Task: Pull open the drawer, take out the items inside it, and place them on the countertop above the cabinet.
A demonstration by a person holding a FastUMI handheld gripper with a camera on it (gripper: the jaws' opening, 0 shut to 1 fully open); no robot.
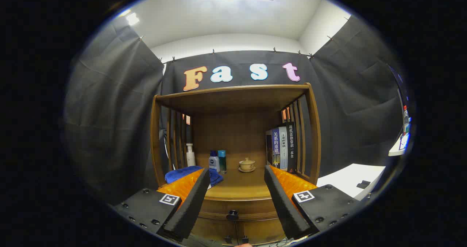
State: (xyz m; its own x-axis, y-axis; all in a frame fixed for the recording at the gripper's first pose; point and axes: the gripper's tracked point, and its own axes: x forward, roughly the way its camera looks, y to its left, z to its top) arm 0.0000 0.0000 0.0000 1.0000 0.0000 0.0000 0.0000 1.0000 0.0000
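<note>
A wooden cabinet (237,101) with a shelf top stands ahead against the booth wall. Its drawer (237,210) sits shut under the countertop (239,186), with a small dark knob (232,214) at the front. My gripper (237,176) is open, its two black fingers (195,199) spread wide with nothing between them. The knob lies low between the fingers, a short way ahead of them. What the drawer holds is hidden.
On the countertop lie a blue cloth (189,174), a white pump bottle (190,155), two small bottles (217,161), a lidded tea cup on a saucer (247,165) and upright books (282,146). A white table (350,181) stands to the right.
</note>
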